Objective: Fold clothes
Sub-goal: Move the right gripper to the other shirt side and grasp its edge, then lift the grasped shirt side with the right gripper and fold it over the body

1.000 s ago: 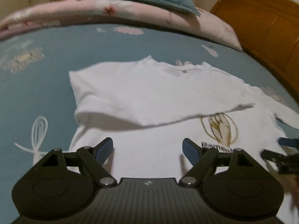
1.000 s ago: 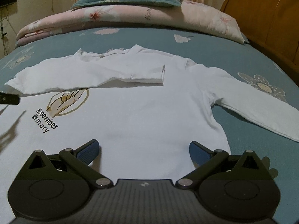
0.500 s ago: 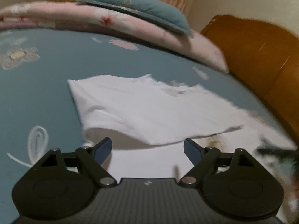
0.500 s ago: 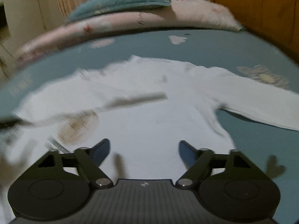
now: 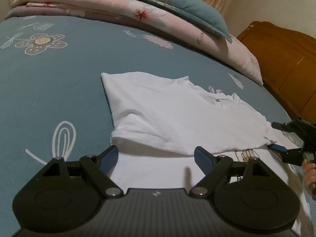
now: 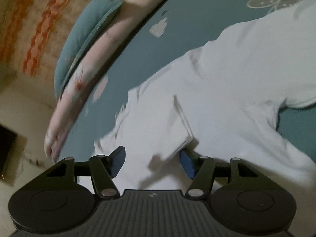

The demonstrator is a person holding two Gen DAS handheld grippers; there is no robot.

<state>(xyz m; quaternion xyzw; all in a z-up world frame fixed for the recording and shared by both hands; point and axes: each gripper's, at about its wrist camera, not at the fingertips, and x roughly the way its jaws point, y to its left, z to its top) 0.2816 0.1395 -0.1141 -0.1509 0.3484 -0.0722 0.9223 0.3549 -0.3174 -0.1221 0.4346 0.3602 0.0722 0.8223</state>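
A white long-sleeved shirt (image 5: 177, 114) lies flat on the blue bed sheet (image 5: 59, 90), one sleeve folded across its chest. My left gripper (image 5: 156, 157) is open, low over the shirt's body just below the folded sleeve. The sleeve's cuff (image 5: 264, 138) lies at the right, where my right gripper (image 5: 274, 136) is turned on its side with one finger above and one below the cuff. The right wrist view is rolled and blurred: the right gripper (image 6: 152, 160) is open, and the cuff (image 6: 183, 136) lies beside its right pad. The other sleeve (image 6: 286, 45) stretches out to the side.
A pink flowered quilt (image 5: 150, 17) with a teal pillow (image 5: 177, 4) on it lies along the far side of the bed. The wooden headboard (image 5: 286, 59) stands at the right. A hand (image 5: 308, 169) holds the right gripper.
The right gripper has rolled onto its side and moved in to the folded sleeve's cuff. The left gripper has shifted left along the shirt, staying open.
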